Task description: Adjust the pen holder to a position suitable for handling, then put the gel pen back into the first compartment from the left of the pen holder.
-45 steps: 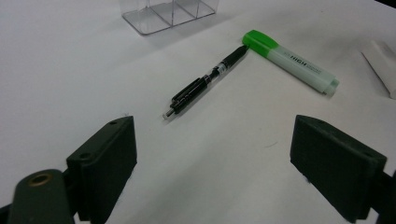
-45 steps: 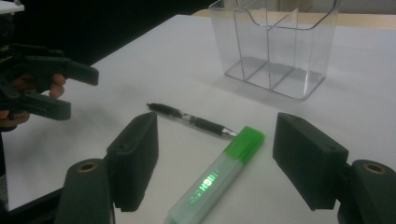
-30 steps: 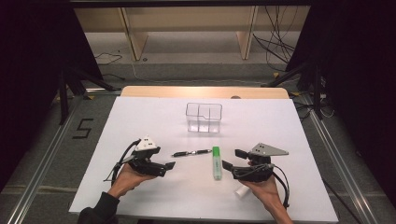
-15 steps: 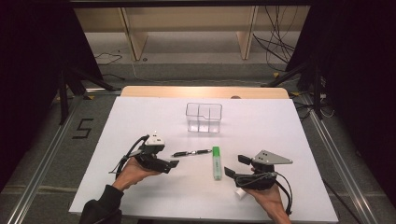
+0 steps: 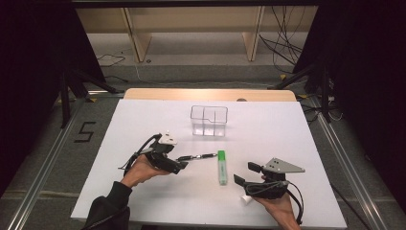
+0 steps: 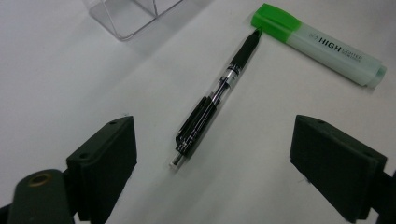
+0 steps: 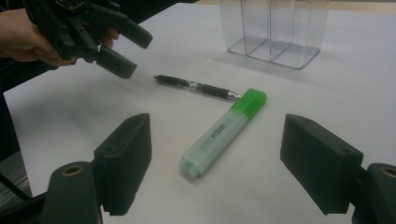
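A black pen (image 5: 196, 156) (image 6: 214, 99) (image 7: 196, 87) lies on the white table (image 5: 287, 143), its tip touching the cap of a green highlighter (image 5: 221, 166) (image 6: 317, 44) (image 7: 223, 132). My left gripper (image 5: 180, 165) (image 6: 224, 163) hovers open just left of the pen's rear end, jaws to either side of it. Right of the highlighter, my right gripper (image 5: 248, 174) (image 7: 224, 168) is open and faces it, with nothing held. A clear divided box (image 5: 209, 120) (image 6: 130, 14) (image 7: 275, 28) stands behind both.
A small white object (image 5: 245, 200) lies under my right hand near the front edge. The table's wooden far edge (image 5: 210, 94) lies behind the box. Open tabletop spreads left and right of the items.
My left gripper has moved right and forward, up to the pen's rear end. My right gripper has drawn back toward the front edge, away from the highlighter.
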